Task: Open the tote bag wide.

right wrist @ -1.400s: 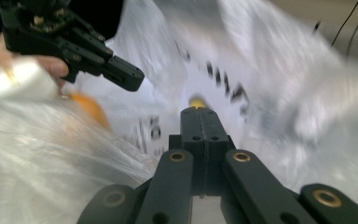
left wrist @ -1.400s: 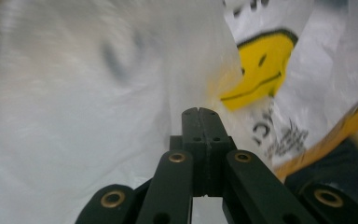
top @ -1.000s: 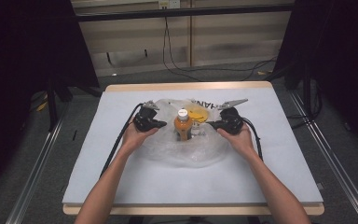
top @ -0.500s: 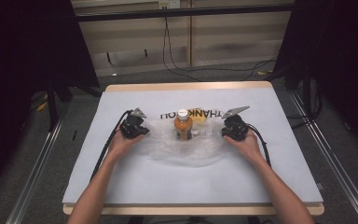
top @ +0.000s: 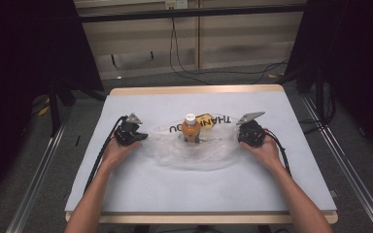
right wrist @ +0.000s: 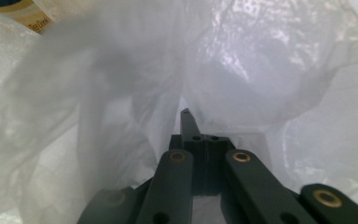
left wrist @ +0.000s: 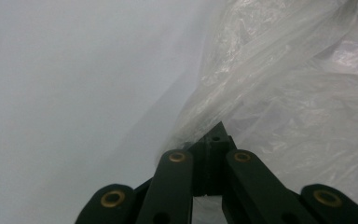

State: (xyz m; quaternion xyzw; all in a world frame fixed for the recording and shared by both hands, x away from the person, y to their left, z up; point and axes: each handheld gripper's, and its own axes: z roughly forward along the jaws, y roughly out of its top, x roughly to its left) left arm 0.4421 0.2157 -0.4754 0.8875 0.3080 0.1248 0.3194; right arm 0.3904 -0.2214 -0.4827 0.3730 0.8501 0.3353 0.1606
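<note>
1. A clear plastic bag (top: 194,148) lies spread across the middle of the table (top: 175,189), printed with dark letters along its far edge.
2. A bottle (top: 190,128) of orange liquid with a white cap stands upright at the bag's centre, the film gathered around its base.
3. A yellow item (top: 205,121) lies just right of the bottle, under the film.
4. The left gripper (left wrist: 213,140) sits at the bag's left end, jaws closed on the film's edge.
5. The right gripper (right wrist: 196,128) sits at the bag's right end, jaws closed on a fold of film.
</note>
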